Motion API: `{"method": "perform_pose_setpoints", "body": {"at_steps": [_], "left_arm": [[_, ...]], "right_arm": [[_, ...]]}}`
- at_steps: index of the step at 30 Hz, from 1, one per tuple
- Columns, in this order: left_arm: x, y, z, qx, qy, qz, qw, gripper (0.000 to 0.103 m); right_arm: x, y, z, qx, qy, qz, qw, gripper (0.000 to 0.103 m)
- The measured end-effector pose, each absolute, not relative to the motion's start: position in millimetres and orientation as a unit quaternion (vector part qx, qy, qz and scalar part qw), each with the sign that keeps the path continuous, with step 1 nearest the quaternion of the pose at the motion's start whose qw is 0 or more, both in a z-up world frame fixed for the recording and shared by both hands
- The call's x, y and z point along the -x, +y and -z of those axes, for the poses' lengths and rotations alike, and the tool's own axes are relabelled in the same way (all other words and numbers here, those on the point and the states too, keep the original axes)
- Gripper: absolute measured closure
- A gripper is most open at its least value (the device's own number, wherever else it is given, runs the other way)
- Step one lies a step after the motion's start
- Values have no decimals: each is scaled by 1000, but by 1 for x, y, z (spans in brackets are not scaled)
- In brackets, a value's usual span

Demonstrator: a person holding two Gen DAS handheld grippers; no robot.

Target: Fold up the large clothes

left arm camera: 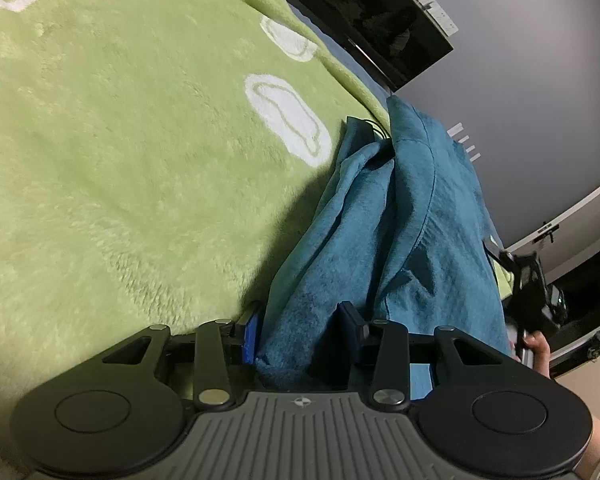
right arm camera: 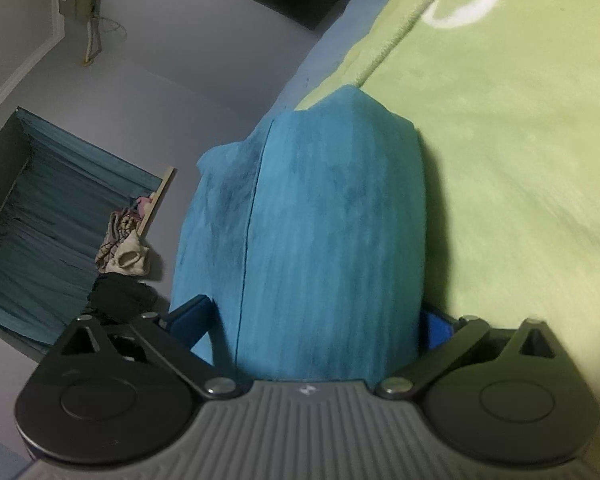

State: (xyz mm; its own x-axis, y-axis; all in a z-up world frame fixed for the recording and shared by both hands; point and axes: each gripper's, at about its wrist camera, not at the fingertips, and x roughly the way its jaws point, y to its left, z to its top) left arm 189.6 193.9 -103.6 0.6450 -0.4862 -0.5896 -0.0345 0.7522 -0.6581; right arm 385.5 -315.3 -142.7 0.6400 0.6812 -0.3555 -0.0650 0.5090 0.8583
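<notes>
A teal fleece garment (left arm camera: 412,216) hangs lifted above a green blanket (left arm camera: 120,140) on a bed. My left gripper (left arm camera: 300,332) is shut on a bunched edge of the garment between its blue pads. The other gripper (left arm camera: 536,292) shows at the right edge of the left wrist view, held in a hand. In the right wrist view the garment (right arm camera: 320,220) fills the centre, and my right gripper (right arm camera: 312,328) has its jaws spread wide around a thick fold of it. The green blanket (right arm camera: 520,160) lies to the right.
White outline shapes (left arm camera: 288,116) mark the blanket. A dark panel (left arm camera: 380,28) hangs on the grey wall. A window with teal curtains (right arm camera: 48,208), bundled clothes (right arm camera: 124,248) and a dark item (right arm camera: 120,296) are at the left of the right wrist view.
</notes>
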Motion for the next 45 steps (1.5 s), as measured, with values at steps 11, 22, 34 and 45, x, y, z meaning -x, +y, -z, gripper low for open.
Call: {"method": "perform_pose_setpoints", "body": {"at_steps": [11, 22, 34, 45], "left_arm": [[-193, 153, 95, 294, 417, 189, 839, 75], [-231, 20, 85, 251, 398, 234, 851, 88], [-229, 13, 85, 223, 394, 240, 859, 83], [-218, 17, 73, 211, 383, 200, 877, 74]], "right_arm": [[-367, -328, 99, -388, 295, -241, 839, 30], [-408, -424, 35, -297, 309, -157, 890, 28], [-310, -396, 37, -165, 247, -42, 954, 11], [-187, -393, 54, -157, 351, -20, 923, 12]]}}
